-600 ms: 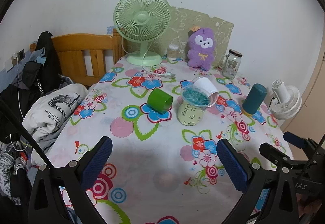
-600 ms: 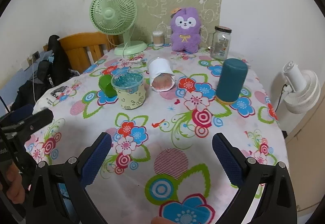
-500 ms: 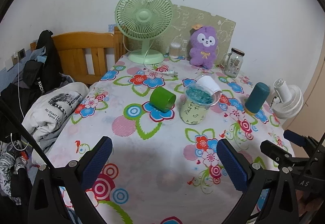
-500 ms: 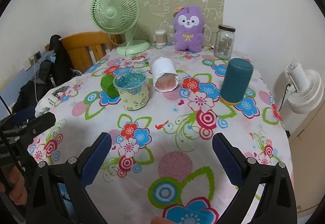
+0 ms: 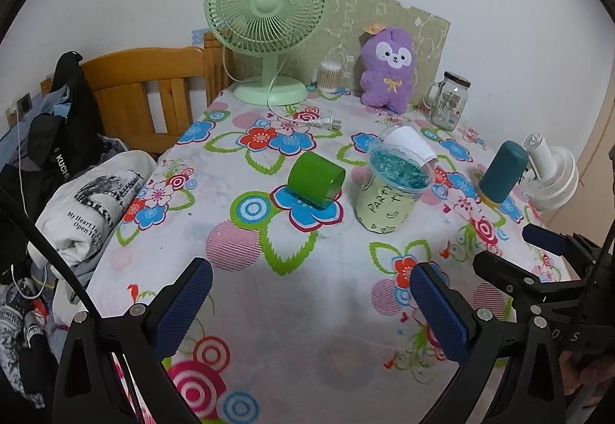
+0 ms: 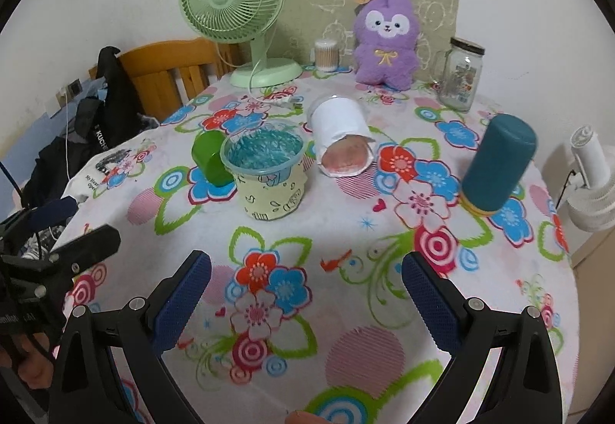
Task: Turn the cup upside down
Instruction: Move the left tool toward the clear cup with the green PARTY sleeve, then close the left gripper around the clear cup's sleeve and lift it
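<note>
A green cup [image 5: 316,176] lies on its side mid-table; it also shows in the right wrist view [image 6: 209,158]. A white paper cup [image 6: 342,138] lies on its side, mouth toward me; in the left wrist view it [image 5: 409,142] peeks from behind a yellow cup [image 5: 390,193] that stands upright with blue filling [image 6: 269,174]. A teal cup [image 6: 497,164] stands upside down at the right [image 5: 502,172]. My left gripper [image 5: 307,305] and right gripper [image 6: 305,299] are both open and empty, above the near tablecloth, well short of the cups.
A green fan [image 5: 267,24], a purple plush [image 5: 389,68], a glass jar [image 5: 447,99] and a cotton swab box [image 5: 329,76] line the far edge. The fan's plug [image 5: 324,123] lies on the cloth. A wooden headboard [image 5: 142,93] and clothes [image 5: 92,201] are left; a white fan [image 5: 551,174] is right.
Both grippers have drawn back and up slightly; the objects look a bit farther and higher in view. Both stay open. No object has moved.
</note>
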`<state>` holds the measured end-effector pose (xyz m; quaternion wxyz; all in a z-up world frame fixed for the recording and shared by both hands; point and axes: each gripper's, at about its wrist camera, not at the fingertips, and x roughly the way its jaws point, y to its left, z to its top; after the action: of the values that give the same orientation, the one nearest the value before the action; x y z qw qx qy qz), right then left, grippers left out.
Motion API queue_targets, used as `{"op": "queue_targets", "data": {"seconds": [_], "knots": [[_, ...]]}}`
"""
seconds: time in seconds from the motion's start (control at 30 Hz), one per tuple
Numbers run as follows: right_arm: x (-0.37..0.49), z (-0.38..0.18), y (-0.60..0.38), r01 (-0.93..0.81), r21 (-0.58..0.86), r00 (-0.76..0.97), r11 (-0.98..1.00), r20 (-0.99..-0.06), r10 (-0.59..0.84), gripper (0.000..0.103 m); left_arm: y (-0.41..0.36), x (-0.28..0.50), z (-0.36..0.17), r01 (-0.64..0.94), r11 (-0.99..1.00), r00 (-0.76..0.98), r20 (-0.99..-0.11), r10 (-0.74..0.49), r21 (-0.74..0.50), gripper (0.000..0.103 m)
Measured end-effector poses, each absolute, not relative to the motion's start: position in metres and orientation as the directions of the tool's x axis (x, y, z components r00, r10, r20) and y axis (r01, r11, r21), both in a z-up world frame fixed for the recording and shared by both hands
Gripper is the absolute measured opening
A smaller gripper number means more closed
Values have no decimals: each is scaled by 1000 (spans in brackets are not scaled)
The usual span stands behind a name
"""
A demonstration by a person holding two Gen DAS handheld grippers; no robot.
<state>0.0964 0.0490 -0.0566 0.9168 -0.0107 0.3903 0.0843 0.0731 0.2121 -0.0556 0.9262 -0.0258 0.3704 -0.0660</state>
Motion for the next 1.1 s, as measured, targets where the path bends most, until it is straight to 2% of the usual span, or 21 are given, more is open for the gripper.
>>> {"op": "queue_targets", "data": {"seconds": [0.4, 1.0, 1.1], "knots": [[147, -85, 68, -150, 77, 635, 986, -757, 156, 100, 213, 114, -76, 138, 990, 686, -718, -120, -33, 103], [206, -111, 85, -145, 108, 589, 984, -790, 173, 100, 221, 168, -94, 156, 988, 654, -748, -114, -14, 103], [209, -114, 87, -149, 103, 590, 983, -789, 172, 96, 222, 171, -96, 167, 986, 648, -752, -124, -20, 103]]}}
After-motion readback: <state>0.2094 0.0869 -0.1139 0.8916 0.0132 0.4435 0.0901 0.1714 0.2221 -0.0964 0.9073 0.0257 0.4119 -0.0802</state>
